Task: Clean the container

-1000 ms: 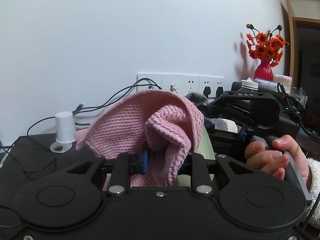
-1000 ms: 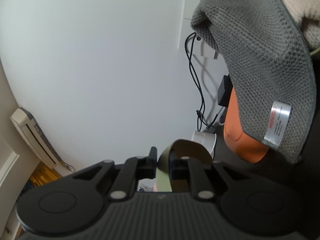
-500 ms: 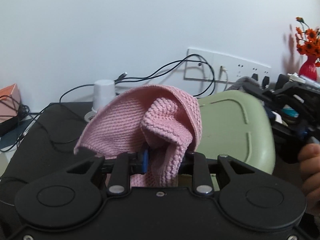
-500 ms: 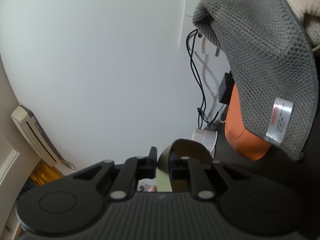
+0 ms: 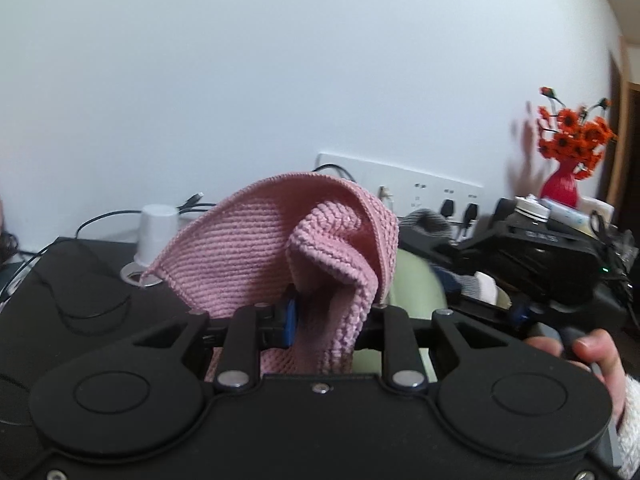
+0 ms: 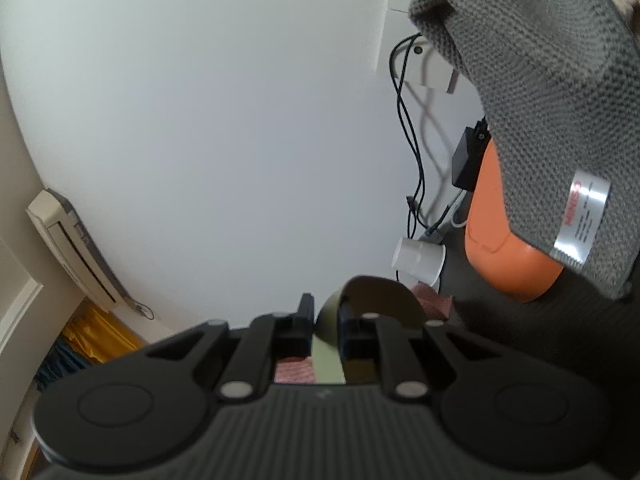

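Note:
My left gripper (image 5: 326, 312) is shut on a pink knitted cloth (image 5: 288, 248) that bulges up in front of it. Behind the cloth shows part of the pale green container (image 5: 416, 284). My right gripper (image 6: 326, 332) is shut on the thin rim of the green container (image 6: 376, 296), held tilted on its side. The right gripper's body (image 5: 536, 264) and the hand holding it show at the right of the left wrist view. A grey knitted cloth (image 6: 540, 92) with a silver label hangs at the upper right of the right wrist view.
A black table (image 5: 72, 280) carries a white upturned cup (image 5: 154, 232), cables and a wall socket strip (image 5: 420, 192) behind. A red vase with orange flowers (image 5: 568, 152) stands at the right. An orange container (image 6: 500, 232) lies under the grey cloth.
The left gripper with the pink cloth swung left across the green container half a second ago and is now back right, covering most of it. The right gripper barely moved.

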